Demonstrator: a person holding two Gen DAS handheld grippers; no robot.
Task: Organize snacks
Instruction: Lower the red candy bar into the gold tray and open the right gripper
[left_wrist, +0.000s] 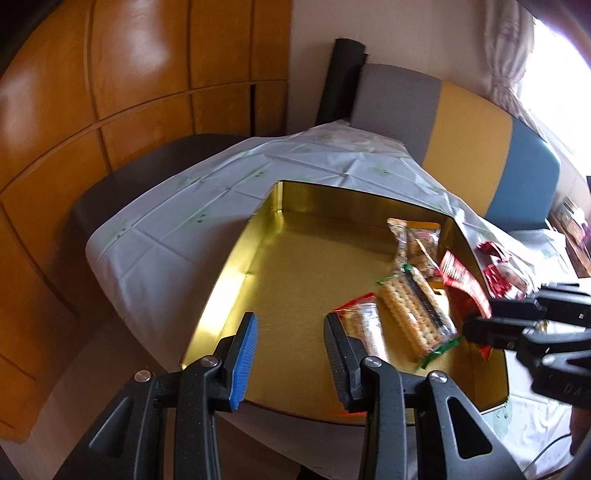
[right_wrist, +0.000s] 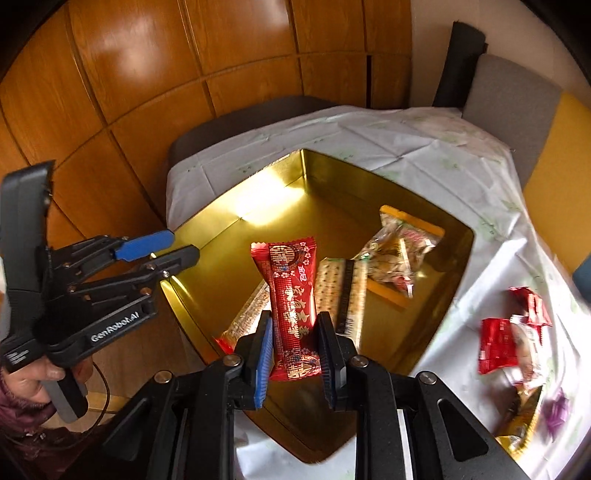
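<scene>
A gold tin tray (left_wrist: 295, 258) (right_wrist: 332, 177) sits on the clothed table. In it lie a cracker pack (left_wrist: 410, 310) (right_wrist: 338, 291), a clear bag of snacks (left_wrist: 413, 247) (right_wrist: 399, 254) and a long clear packet with red ends (left_wrist: 365, 325) (right_wrist: 247, 314). My right gripper (right_wrist: 295, 317) (left_wrist: 480, 328) is shut on a red snack bar (right_wrist: 291, 295) (left_wrist: 461, 284), hanging over the tray's right half. My left gripper (left_wrist: 290, 319) (right_wrist: 183, 244) hovers over the tray's near left edge, open with nothing between its fingers.
Several loose red packets (right_wrist: 498, 343) (left_wrist: 506, 273) lie on the white tablecloth (right_wrist: 461, 155) right of the tray. A wooden panelled wall (right_wrist: 147, 74) stands behind, and a grey, yellow and blue cushioned seat (left_wrist: 469, 129) borders the table's far right. A hand (right_wrist: 40, 373) holds the left gripper's handle.
</scene>
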